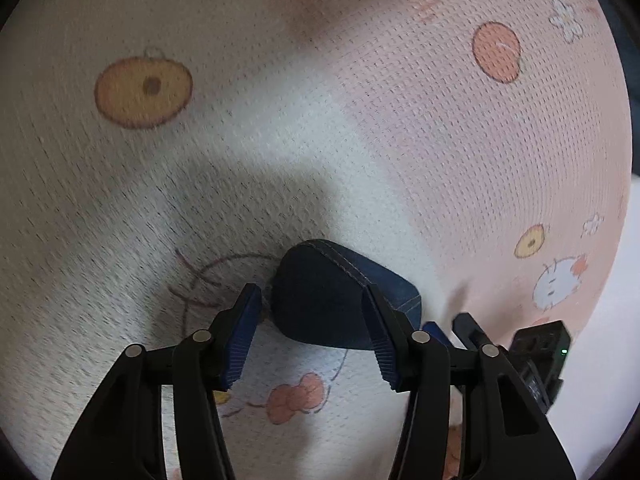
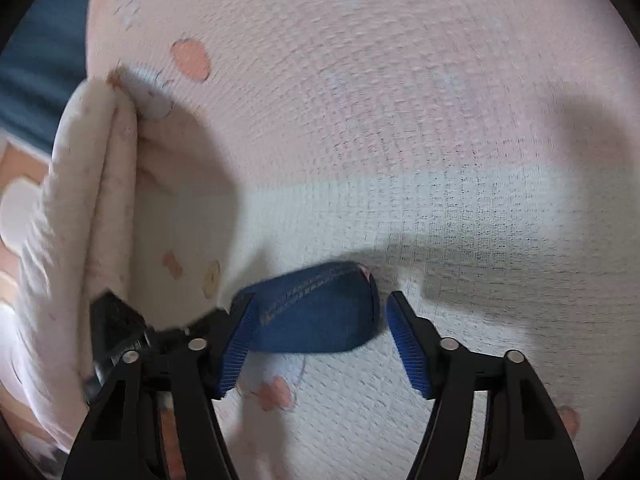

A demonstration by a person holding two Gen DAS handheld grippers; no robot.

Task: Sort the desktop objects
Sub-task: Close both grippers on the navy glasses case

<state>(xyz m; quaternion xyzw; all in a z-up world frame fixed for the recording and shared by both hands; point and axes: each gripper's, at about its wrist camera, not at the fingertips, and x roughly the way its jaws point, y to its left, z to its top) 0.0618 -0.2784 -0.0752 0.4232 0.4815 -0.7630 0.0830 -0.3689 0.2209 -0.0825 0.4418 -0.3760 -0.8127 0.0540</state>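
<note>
Denim, dark blue with pale stitching, lies in a small rounded fold on the cloth [image 1: 360,128] right in front of me. The cloth is pink and white, woven, and printed with orange rounds, small flowers and white cartoon cats.

My left gripper [image 1: 314,326] points down at the denim [image 1: 320,300]. Its blue ribbed pads stand apart on either side of the piece. The right pad crosses in front of the denim's stitched edge and the left pad sits just beside its dark flat side, with a thin strip of cloth between them. I cannot tell whether the right pad presses on the fabric; the left one does not, so nothing is gripped.

My right gripper [image 2: 320,332] comes at the denim [image 2: 316,312] from the other side. Here the left pad overlaps the piece's near end, while the right pad stands clear of its rounded tip with cloth showing in the gap. These fingers are wide too and hold nothing.

In the left wrist view the other gripper's black body [image 1: 536,356] shows at lower right, close beside the denim, with a small green light on it. In the right wrist view a thick folded edge of the cloth [image 2: 80,208] rises at the left, casting a shadow.
</note>
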